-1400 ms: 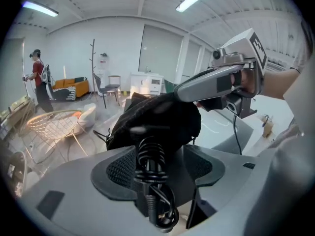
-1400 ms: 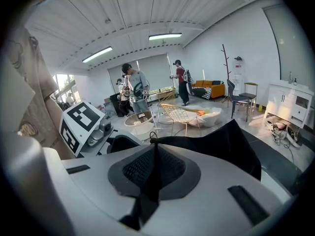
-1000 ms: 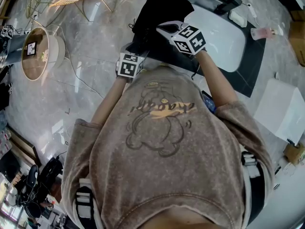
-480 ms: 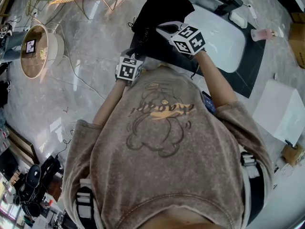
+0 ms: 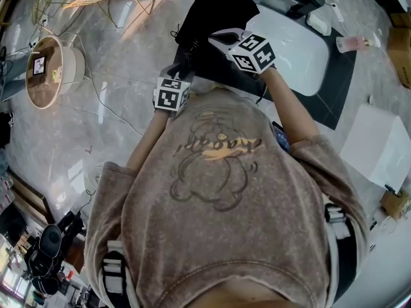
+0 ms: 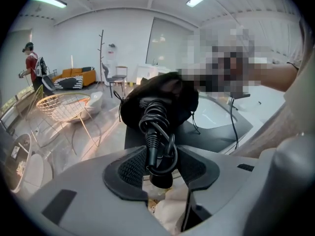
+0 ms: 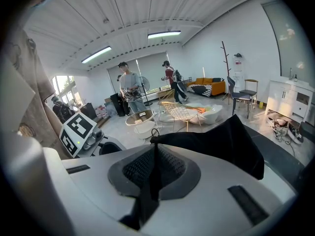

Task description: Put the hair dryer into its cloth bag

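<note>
Inside left claw [image 6: 160, 167], coiled cord [image 6: 156, 124]

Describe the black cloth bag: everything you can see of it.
The cloth bag is black, soft and matte. The right gripper is shut on one edge and holds it up, the rest draping as a loose flap. In the left gripper view it bulges rounded, with thin drawstrings hanging from it. The coiled cord, gripped by the left gripper, whose jaws have just been closing, rises against it. Below it is a dark mat.
</note>
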{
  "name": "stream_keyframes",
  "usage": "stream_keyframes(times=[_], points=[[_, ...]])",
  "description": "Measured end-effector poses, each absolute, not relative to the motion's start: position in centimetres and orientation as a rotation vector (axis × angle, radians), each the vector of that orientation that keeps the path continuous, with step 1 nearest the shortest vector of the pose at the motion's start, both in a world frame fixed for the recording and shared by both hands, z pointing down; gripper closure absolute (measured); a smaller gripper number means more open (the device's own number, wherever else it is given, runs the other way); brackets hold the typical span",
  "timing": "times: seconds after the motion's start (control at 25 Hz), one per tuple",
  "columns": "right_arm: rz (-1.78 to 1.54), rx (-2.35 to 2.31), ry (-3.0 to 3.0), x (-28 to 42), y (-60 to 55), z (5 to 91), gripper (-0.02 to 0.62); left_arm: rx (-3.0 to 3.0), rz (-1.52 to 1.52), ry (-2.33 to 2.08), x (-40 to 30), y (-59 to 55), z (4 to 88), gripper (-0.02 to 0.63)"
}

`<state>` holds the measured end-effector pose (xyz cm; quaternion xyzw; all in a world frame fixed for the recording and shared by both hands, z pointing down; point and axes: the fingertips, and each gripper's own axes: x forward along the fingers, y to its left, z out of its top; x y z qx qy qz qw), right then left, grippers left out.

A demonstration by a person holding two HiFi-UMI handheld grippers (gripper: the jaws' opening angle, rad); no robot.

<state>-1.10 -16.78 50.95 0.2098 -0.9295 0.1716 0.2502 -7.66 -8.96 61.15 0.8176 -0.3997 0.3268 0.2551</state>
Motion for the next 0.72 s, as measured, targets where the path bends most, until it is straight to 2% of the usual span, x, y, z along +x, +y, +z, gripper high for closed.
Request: stream_keyframes(times=[0.72], points=[[0.441,0.567,-2.524,-1.7,-16.2,50.4,0.575,2.258,0.807,-1.160,-6.1,-12.3,58.5,0.413]])
